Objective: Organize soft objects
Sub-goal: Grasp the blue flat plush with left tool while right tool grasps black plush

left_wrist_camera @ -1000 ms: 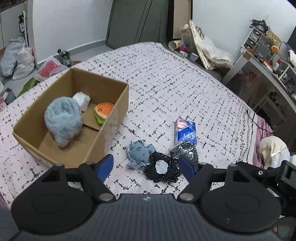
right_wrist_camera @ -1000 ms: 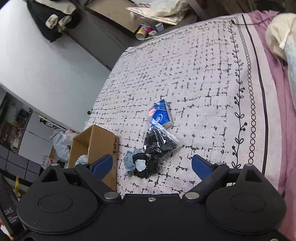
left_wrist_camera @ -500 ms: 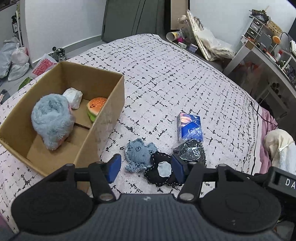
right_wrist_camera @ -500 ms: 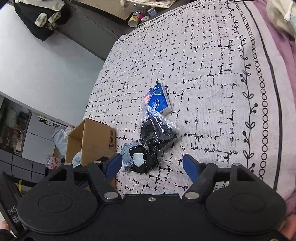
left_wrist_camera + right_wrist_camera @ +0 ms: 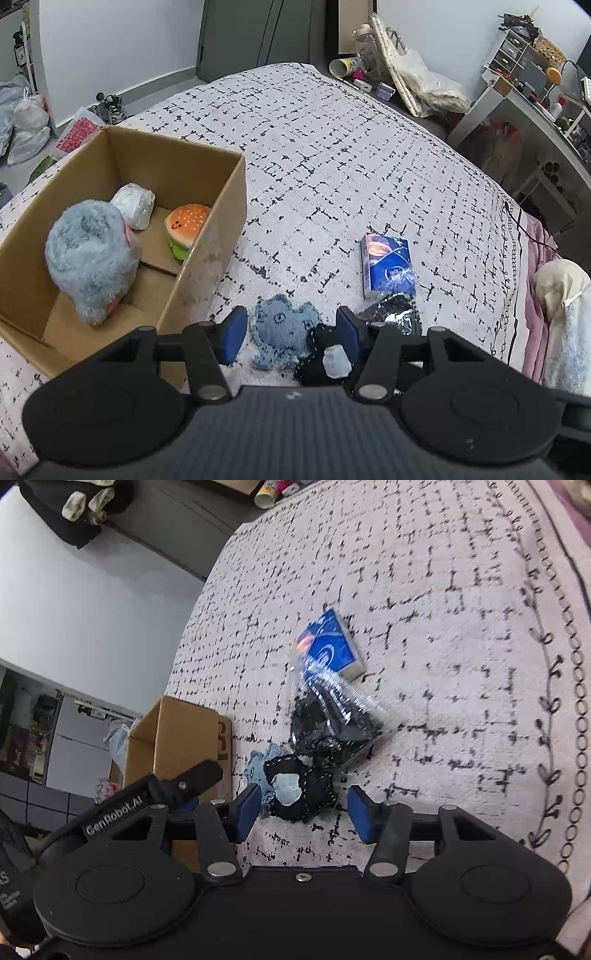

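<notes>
Two blue pads of the left gripper (image 5: 291, 332) stood apart and unclenched around the blue knitted toy (image 5: 282, 332) on the bed (image 5: 332, 166), just right of the cardboard box (image 5: 221, 221), apparently lined up to lift it in. From the right wrist, the right gripper (image 5: 303, 814) likewise gaped, empty, around the black knitted toy (image 5: 299, 792), near the bagged black item (image 5: 332, 723).

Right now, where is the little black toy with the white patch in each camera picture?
Left wrist view: the black toy lies low and centre-right, beside the blue knitted toy.
Right wrist view: the black toy sits at lower centre, between the blue fingers.
Shared landmark: the cardboard box.
</notes>
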`<action>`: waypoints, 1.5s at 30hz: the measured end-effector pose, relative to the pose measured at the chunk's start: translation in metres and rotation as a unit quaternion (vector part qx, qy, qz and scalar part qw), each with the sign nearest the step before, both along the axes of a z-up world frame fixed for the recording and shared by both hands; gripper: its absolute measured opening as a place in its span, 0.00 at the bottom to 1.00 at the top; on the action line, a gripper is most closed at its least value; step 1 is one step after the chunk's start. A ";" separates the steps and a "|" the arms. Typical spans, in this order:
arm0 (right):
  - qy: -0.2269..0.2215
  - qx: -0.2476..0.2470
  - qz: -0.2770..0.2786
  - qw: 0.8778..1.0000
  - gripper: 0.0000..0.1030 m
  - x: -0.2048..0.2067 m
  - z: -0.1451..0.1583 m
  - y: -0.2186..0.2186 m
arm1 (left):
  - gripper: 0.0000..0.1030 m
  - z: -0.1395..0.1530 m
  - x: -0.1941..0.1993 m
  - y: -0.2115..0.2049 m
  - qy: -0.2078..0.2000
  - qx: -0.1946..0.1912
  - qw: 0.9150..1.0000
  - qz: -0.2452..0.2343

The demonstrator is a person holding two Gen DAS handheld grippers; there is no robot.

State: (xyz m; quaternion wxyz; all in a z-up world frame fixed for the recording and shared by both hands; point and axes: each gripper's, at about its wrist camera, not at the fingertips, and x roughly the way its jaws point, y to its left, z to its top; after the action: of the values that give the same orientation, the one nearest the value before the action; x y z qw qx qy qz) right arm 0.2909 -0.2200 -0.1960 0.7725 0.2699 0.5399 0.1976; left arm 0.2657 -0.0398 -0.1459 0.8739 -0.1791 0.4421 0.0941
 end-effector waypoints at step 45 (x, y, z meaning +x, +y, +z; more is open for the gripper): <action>0.023 -0.049 -0.097 0.994 0.10 0.003 -0.021 -0.003 | 0.58 -0.038 0.027 -0.009 0.059 -0.003 0.998 -0.013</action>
State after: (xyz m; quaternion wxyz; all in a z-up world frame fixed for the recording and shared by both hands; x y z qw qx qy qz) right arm 0.2943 -0.2235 -0.2168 0.7874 0.2875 0.5381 0.0887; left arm 0.2925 -0.0483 -0.1843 0.8468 -0.1706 0.4953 0.0920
